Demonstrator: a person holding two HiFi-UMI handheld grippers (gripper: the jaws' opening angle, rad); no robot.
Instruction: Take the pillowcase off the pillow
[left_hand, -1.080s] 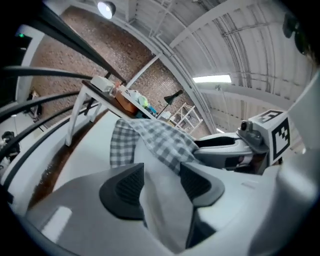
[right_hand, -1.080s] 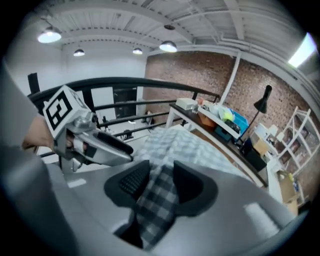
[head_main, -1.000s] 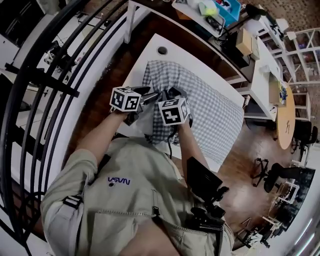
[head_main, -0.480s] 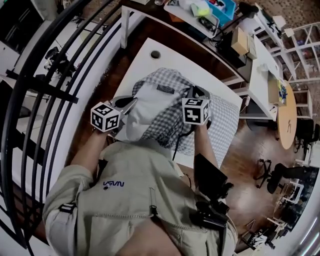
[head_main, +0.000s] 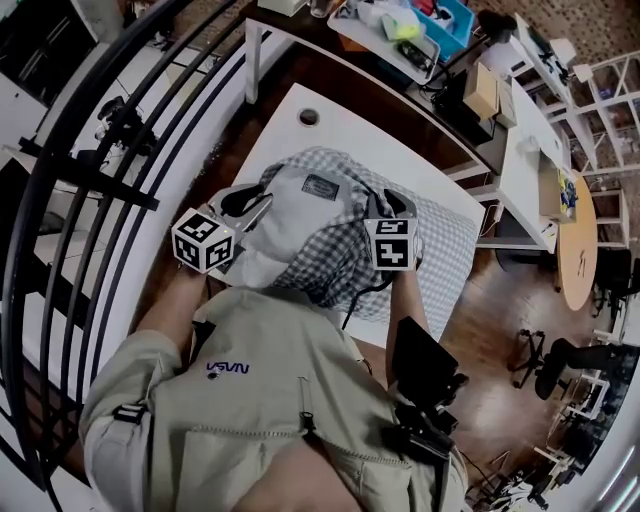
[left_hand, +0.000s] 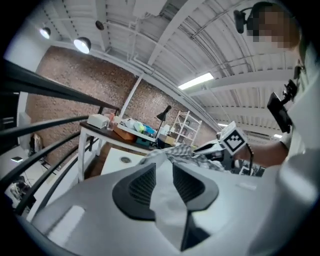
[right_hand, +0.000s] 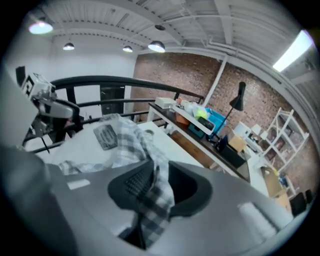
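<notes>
**Pillow half out, two grippers split the seam**

The pillow (head_main: 296, 222) lies on the white table (head_main: 335, 112) at the middle of the head view. Its pale end, with a grey label (head_main: 320, 187), is bared toward the left of the frame. The checked pillowcase (head_main: 445, 250) is bunched round its far side and trails off to the right and lower right.

The left gripper (head_main: 257, 204) sits at the pillow's bare left edge. Its jaws have just been easing apart, yet in its own view white fabric fills the gap and touches both pads, so it reads as a loosened pinch on the pillow.

The right gripper (head_main: 389, 198) is at the checked hem on the right. Its jaws have also just been opening and now stand spread. A fold of the pillowcase hangs between them against one pad, with a dark gap on the other side.

The load's long axis runs left to right between the two tools. The left one is nearer the exposed pillow and the right one nearer the cover. The next pull likely turns on drawing the two apart along that line, and the right gripper would probably need to bite the cloth again first.
</notes>
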